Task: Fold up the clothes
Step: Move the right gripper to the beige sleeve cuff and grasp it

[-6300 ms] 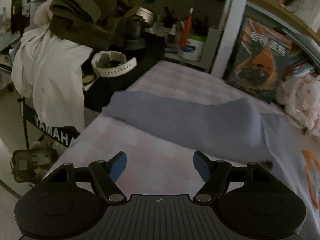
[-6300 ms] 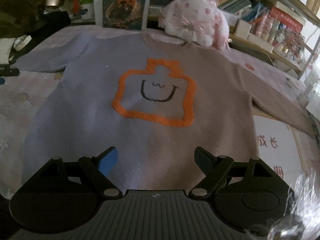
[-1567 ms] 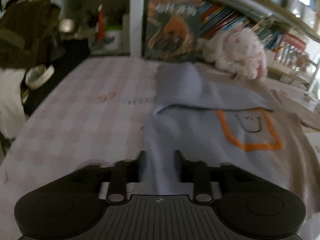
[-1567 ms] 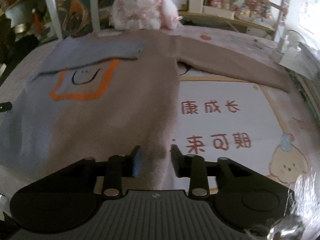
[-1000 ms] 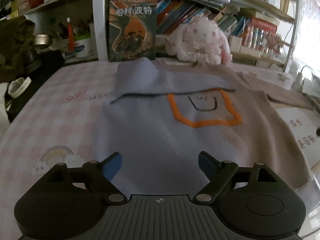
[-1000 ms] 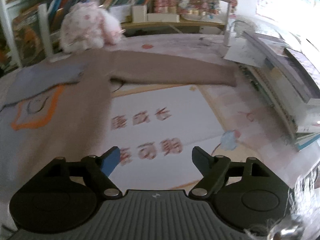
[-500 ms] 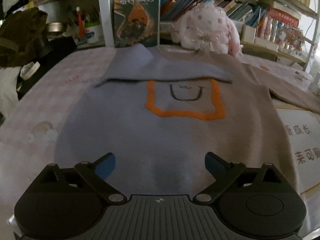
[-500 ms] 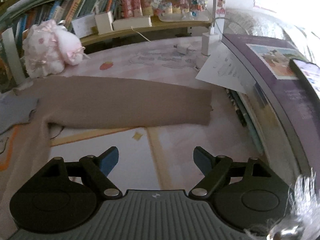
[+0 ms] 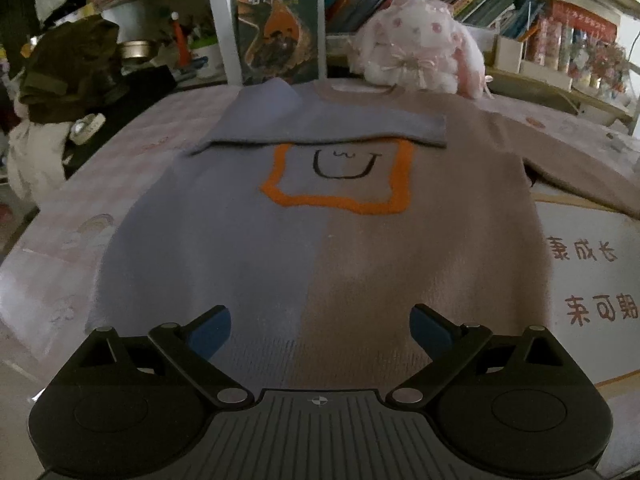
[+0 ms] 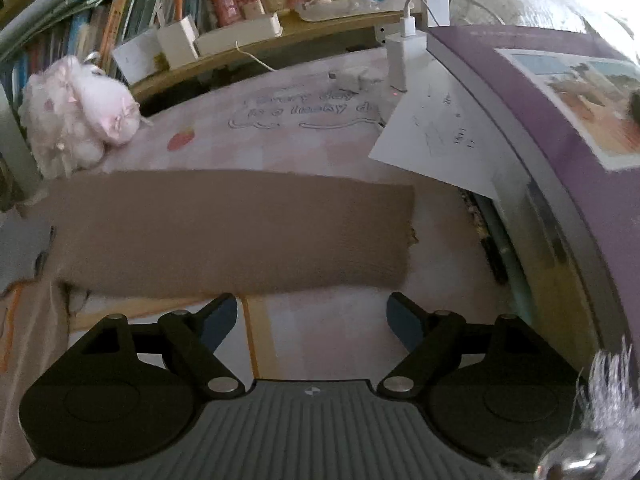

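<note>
A half blue, half tan sweater (image 9: 320, 240) with an orange outline and a smiling face lies flat on the pink desk mat. Its blue sleeve (image 9: 320, 128) is folded across the chest. The tan sleeve (image 10: 232, 232) stretches out flat to the right, cuff at its right end. My left gripper (image 9: 320, 332) hangs open over the sweater's hem, nothing between its blue-padded fingers. My right gripper (image 10: 312, 320) is open just short of the tan sleeve's near edge, nothing between its fingers.
A pink plush rabbit (image 9: 416, 48) sits behind the collar by a standing book (image 9: 280, 24) and bookshelves. A white sheet of paper (image 10: 440, 140), a charger (image 10: 400, 60) and a purple book (image 10: 560, 120) lie right of the sleeve. Dark clothes (image 9: 68, 68) pile up at the left.
Both grippers let go of the sweater's hem corners and opened. The left view swung right to centre on the sweater. The right gripper moved right and closer to the tan sleeve.
</note>
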The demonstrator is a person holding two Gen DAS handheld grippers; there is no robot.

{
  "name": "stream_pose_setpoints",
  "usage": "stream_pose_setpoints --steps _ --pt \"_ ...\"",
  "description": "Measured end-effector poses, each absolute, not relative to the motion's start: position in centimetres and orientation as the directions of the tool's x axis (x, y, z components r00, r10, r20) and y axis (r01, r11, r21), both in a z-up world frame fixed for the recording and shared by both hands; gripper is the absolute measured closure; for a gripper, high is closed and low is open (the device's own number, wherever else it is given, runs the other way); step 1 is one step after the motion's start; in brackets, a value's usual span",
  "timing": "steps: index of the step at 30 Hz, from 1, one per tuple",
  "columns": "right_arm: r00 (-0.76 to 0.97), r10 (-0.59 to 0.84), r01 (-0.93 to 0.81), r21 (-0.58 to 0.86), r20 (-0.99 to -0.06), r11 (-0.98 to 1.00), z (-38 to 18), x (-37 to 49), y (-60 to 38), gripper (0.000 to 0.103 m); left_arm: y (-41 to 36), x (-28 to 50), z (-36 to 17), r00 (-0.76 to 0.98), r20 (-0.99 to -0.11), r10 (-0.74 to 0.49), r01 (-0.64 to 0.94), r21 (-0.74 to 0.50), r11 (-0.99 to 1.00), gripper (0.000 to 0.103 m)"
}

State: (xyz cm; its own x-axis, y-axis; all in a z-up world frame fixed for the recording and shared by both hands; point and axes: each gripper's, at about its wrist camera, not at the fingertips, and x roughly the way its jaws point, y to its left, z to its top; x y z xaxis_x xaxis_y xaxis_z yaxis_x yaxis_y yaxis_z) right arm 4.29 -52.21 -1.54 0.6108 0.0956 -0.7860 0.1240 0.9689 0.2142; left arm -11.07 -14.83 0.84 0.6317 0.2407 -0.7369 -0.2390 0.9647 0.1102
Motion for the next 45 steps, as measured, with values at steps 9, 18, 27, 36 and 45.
stream_pose_setpoints --steps 9,18,27,36,45 --pt "0.692 0.144 0.143 0.33 -0.707 0.933 -1.9 6.0 -53.0 0.022 -15.2 -11.5 1.2 0.59 -0.746 0.307 -0.273 0.174 0.946 0.005" --pt "0.756 0.165 0.189 0.453 -0.633 0.871 -2.4 7.0 -54.4 0.046 -16.5 -10.8 1.1 0.586 -0.748 0.312 -0.219 0.225 0.949 0.005" --pt "0.738 -0.118 0.306 0.174 -0.664 0.936 -2.0 7.8 -52.8 0.052 -18.7 -10.4 1.3 0.614 -0.731 0.296 -0.12 0.284 0.951 0.005" --pt "0.767 -0.076 0.268 0.209 -0.638 0.941 -3.0 8.3 -53.6 0.09 -19.0 -10.8 1.3 0.616 -0.727 0.302 -0.105 0.304 0.947 0.005" --pt "0.817 0.112 0.124 0.363 -0.566 0.923 0.0 6.9 -52.7 0.094 -19.0 -10.3 1.1 0.625 -0.727 0.284 -0.089 0.295 0.951 0.005"
